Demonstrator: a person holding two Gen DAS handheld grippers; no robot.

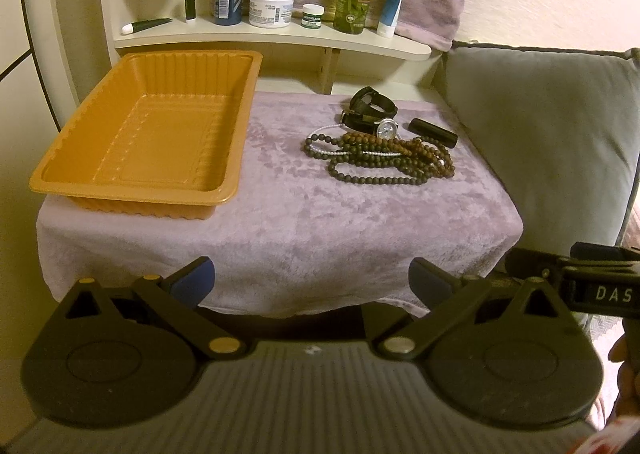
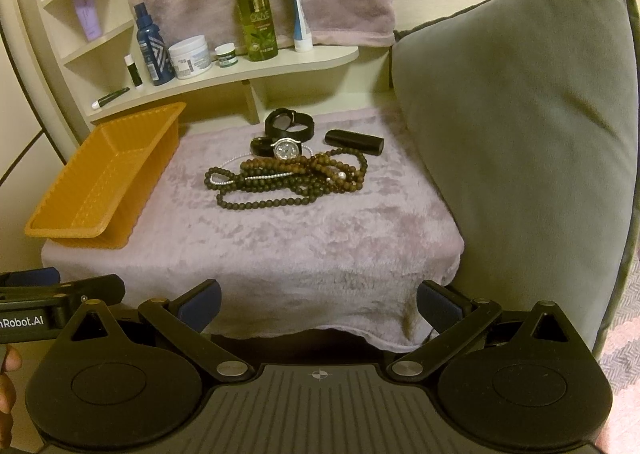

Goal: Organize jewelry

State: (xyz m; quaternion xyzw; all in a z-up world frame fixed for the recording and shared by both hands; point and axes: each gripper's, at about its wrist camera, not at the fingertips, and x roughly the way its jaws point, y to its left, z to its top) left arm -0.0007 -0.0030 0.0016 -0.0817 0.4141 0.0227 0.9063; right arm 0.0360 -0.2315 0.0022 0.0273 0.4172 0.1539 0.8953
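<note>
Grey cushion (image 2: pixel 520 133) on the right, lilac towel (image 1: pixel 280 221) over the stand. Orange tray (image 1: pixel 148 133) at the towel's left, bare inside. Tangled beads (image 2: pixel 288 177) right of centre, touching a silver watch (image 2: pixel 287 149); black bands (image 2: pixel 290 125) and a dark tube (image 2: pixel 354 141) just behind. Best begun with a loose outer loop, lifted slowly, since strands likely snag. Left gripper (image 1: pixel 312 282) and right gripper (image 2: pixel 318 304) both wide open, level, short of the towel's near edge, holding nothing.
</note>
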